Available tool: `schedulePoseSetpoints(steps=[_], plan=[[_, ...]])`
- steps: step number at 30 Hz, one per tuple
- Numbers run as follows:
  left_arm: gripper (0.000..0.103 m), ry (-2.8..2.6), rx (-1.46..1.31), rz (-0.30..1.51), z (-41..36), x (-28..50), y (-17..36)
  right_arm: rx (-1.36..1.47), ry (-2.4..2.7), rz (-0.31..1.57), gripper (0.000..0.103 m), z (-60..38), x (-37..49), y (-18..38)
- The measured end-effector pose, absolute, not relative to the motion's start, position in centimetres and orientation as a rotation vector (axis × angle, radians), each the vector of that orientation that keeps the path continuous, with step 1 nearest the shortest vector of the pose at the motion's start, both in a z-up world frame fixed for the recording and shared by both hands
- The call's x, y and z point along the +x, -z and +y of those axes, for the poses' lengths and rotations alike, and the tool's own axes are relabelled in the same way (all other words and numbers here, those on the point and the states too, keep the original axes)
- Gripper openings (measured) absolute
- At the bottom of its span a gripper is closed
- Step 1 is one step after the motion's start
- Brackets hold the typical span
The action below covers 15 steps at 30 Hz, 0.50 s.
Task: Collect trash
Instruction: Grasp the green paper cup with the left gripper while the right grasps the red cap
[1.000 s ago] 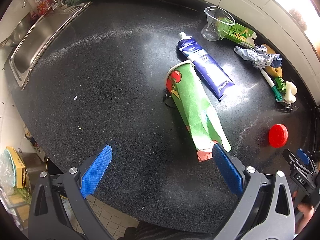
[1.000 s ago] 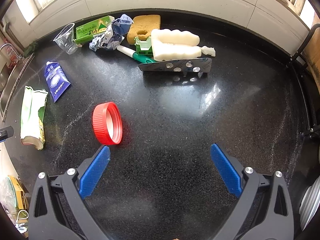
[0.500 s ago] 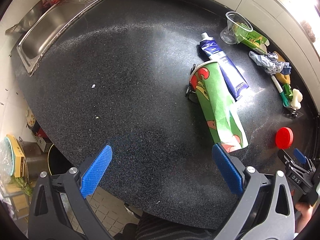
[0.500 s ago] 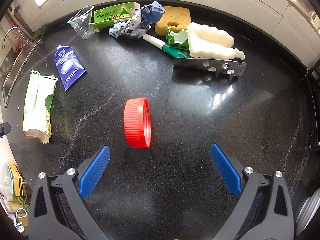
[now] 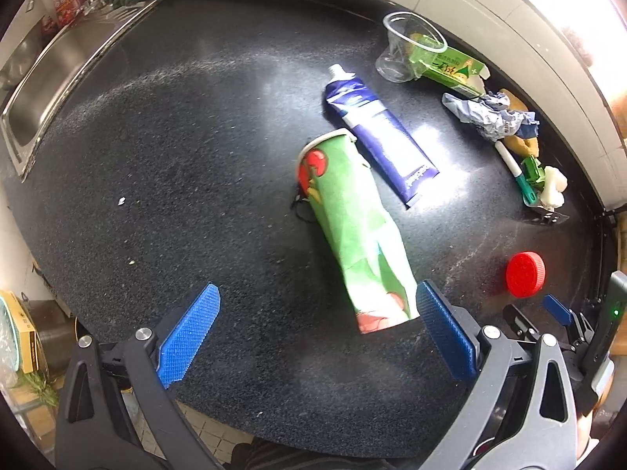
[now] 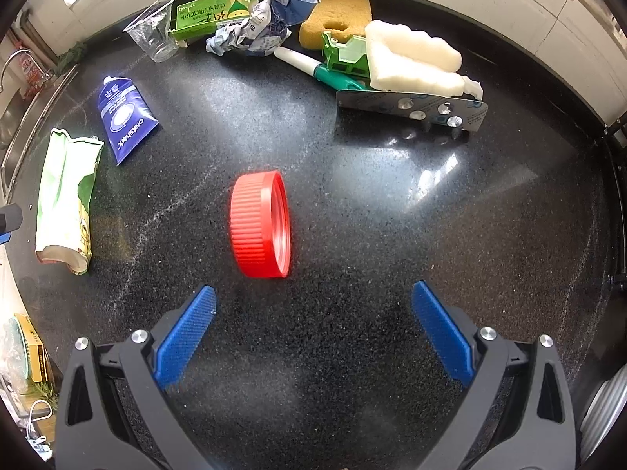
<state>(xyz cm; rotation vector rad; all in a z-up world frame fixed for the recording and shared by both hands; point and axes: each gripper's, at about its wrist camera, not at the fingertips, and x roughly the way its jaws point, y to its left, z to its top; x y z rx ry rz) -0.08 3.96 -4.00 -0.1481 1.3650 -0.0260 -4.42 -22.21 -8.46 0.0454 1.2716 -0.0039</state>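
Observation:
A crushed green paper cup (image 5: 352,227) lies on the black counter, its flattened end close to the right pad of my open left gripper (image 5: 317,313). Beside the cup lies a blue tube (image 5: 378,129). A red bottle cap (image 6: 260,224) stands on edge just ahead of my open right gripper (image 6: 313,313), a little left of its centre line; the cap (image 5: 525,274) also shows in the left wrist view. Both grippers are empty. The cup (image 6: 66,199) and tube (image 6: 123,117) sit at the left in the right wrist view.
Along the back wall lie a clear plastic cup (image 6: 154,35), a green carton (image 6: 213,11), crumpled paper (image 6: 262,23), a yellow sponge (image 6: 335,13), white foam (image 6: 411,60), a green-handled tool (image 6: 325,70) and a blister pack (image 6: 411,103). A steel sink (image 5: 43,78) is far left.
My left gripper has come closer to the green cup, whose flattened end now lies near the right pad. My right gripper has swung left and closer, bringing the red cap near centre.

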Motion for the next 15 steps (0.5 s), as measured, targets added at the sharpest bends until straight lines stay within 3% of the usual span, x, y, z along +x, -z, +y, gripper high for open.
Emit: schedulePoseSetpoints(steps=[5,7,8,9,10,11,12,14,15], plan=[[0.097,0.093,-0.102,1.411,1.4,0.9,5.9,0.083,-0.015,1.291,0.097,-22.4,-2.6,8.5],[0.082,0.117,-0.099,1.411,1.1,0.9,6.2,0.099,-0.037,1.262,0.097,-22.5,-2.2,8.1],[0.056,0.138,-0.118,1.421,1.0,1.0,6.6,0.103,-0.053,1.247,0.097,-22.6,-1.9,8.0],[0.049,0.168,-0.162,1.439,1.1,1.2,7.0,0.102,-0.067,1.24,0.089,-22.6,-1.5,8.0],[0.044,0.189,-0.223,1.449,1.4,1.4,7.4,0.098,-0.078,1.243,0.069,-22.5,-1.1,8.2],[0.041,0.199,-0.278,1.453,1.7,1.4,7.7,0.095,-0.077,1.253,0.057,-22.5,-0.8,8.5],[0.04,0.194,-0.314,1.453,2.0,1.4,7.8,0.1,-0.07,1.267,0.038,-22.5,-0.5,8.8],[0.04,0.168,-0.323,1.449,2.3,1.2,7.7,0.146,-0.106,1.257,0.019,-22.8,-0.3,8.7],[0.039,0.137,-0.305,1.439,2.6,1.1,7.5,0.188,-0.129,1.258,0.016,-23.2,-0.3,8.7]])
